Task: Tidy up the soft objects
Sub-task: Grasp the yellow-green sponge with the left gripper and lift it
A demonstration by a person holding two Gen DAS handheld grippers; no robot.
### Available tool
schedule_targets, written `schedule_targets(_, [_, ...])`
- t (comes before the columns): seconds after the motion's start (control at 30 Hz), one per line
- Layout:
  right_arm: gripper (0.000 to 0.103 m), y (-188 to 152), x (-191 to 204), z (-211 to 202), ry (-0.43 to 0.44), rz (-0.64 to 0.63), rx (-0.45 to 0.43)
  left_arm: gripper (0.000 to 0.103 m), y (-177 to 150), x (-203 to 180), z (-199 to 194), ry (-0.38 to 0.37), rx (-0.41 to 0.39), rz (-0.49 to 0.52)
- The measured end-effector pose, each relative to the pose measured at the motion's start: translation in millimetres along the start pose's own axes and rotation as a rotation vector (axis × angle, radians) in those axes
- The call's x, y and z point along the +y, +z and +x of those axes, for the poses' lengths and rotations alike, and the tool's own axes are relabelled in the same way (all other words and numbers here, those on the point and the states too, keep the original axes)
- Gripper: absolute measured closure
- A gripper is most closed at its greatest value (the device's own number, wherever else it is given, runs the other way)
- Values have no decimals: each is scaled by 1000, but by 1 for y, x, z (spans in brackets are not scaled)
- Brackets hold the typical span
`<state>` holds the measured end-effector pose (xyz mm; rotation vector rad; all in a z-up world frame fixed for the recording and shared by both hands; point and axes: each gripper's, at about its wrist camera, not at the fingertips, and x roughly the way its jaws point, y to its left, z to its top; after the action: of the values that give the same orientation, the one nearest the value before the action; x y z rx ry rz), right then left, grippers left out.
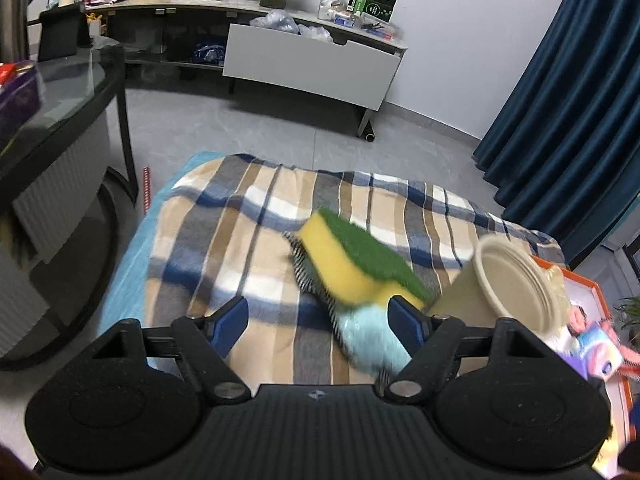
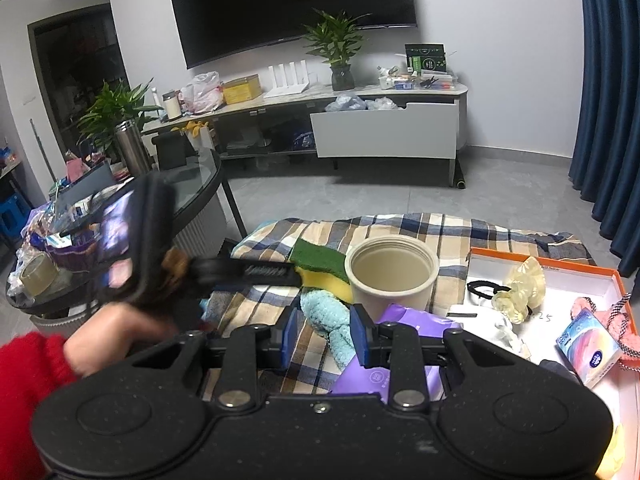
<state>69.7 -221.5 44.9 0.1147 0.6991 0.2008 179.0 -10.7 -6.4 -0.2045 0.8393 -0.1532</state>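
Observation:
A yellow sponge with a green scrub top (image 1: pixel 352 256) lies on the plaid blanket (image 1: pixel 240 232), on a striped cloth, beside a light-blue fluffy sock (image 1: pixel 368 332). My left gripper (image 1: pixel 320 324) is open and empty just in front of them. In the right wrist view the sponge (image 2: pixel 320 268) and the sock (image 2: pixel 328 320) lie left of a beige cup (image 2: pixel 390 272). My right gripper (image 2: pixel 324 338) is open, with the sock between its fingers. The left gripper (image 2: pixel 256 270) shows there, blurred, reaching toward the sponge.
The beige cup (image 1: pixel 508 284) stands right of the sponge. An orange-rimmed white tray (image 2: pixel 560 280) at the right holds a hair tie, a yellow scrunchie, a tissue pack and pink items. A purple pouch (image 2: pixel 400 344) lies by the tray. A glass table (image 1: pixel 52 100) stands left.

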Motion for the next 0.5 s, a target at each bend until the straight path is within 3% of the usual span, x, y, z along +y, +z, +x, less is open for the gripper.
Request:
schedule_targets(0.27, [67, -1, -3, 7, 16, -9, 10, 28, 20, 0, 33, -77, 39, -123])
schedule_targets(0.43, [67, -2, -5, 8, 18, -8, 14, 53, 23, -9, 43, -84, 50, -125])
schedule_targets(0.5, [67, -2, -4, 9, 13, -10, 19, 58, 24, -10, 46, -91, 58, -140])
